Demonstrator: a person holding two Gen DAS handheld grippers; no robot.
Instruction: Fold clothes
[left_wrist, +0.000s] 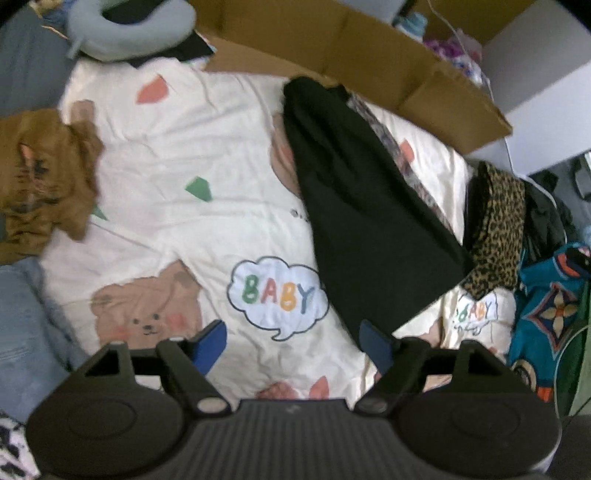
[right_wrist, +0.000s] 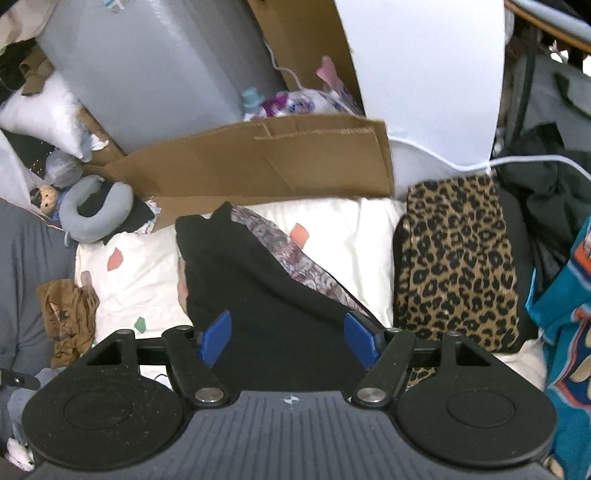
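1. The left gripper (left_wrist: 293, 341) looks down at a cream blanket (left_wrist: 177, 155) with bears and the word BABY on it
2. Its blue fingers (left_wrist: 212, 345) are wide apart, and nothing is between them
3. The right gripper (right_wrist: 290, 338) looks down at the same blanket (right_wrist: 147, 273) from the other side
4. Its blue fingers (right_wrist: 216, 338) are wide apart too, and they hold nothing
5. A black cloth (left_wrist: 365, 206) lies folded on the blanket, long and flat
6. In the right wrist view the black cloth (right_wrist: 266, 295) sits under the gap between the fingers, but the fingers do not touch it
7. A flowery cloth (right_wrist: 295, 258) peeks out from under the far edge of the black cloth
8. A folded leopard-spot cloth (right_wrist: 458, 258) lies just beside the black cloth, near the blanket's edge
9. A blue-green cloth with patterns (left_wrist: 546, 306) is piled past the leopard-spot cloth
10. A crumpled brown cloth (left_wrist: 44, 177) lies at the other edge of the blanket, well apart from the black one
11. A piece of brown cardboard (right_wrist: 258, 162) stands behind the blanket
12. A grey neck pillow (left_wrist: 129, 29) rests near the far corner of the blanket, next to the cardboard
13. A light blue cloth (left_wrist: 26, 325) lies near the blanket's edge, close to the left gripper
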